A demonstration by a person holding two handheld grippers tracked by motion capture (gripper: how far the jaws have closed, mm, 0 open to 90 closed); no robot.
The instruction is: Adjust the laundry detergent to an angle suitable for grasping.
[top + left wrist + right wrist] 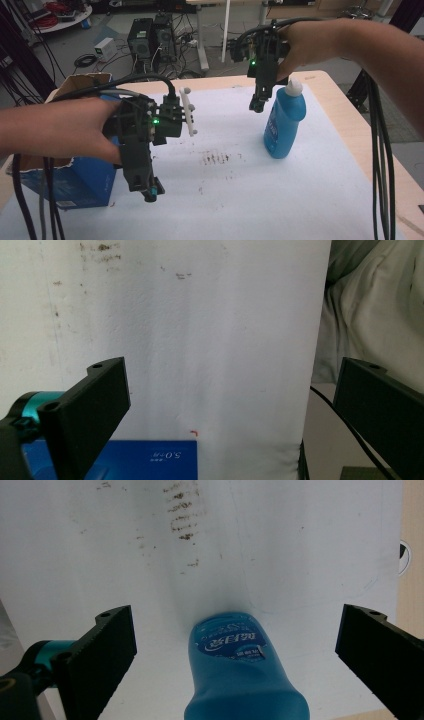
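Note:
A blue plastic bottle (284, 125) with a white cap stands upright on the white sheet at the right of the table. My right gripper (258, 104) hangs just left of the bottle's top, pointing down, held from above by a hand. In the right gripper view its black jaws stand wide apart, and the bottle (240, 675) rises between them without touching either. My left gripper (150, 192) is low at the left, by a blue box (85, 182). Its jaws are open with nothing between them, over bare sheet and the box's edge (150, 460).
A white sheet (225, 200) with dark smudges (216, 159) covers a wooden table (345, 120). An open cardboard box (75, 82) stands at the back left. Thick black cables trail from both grippers. Beyond the table are computer towers (152, 37) and floor cables.

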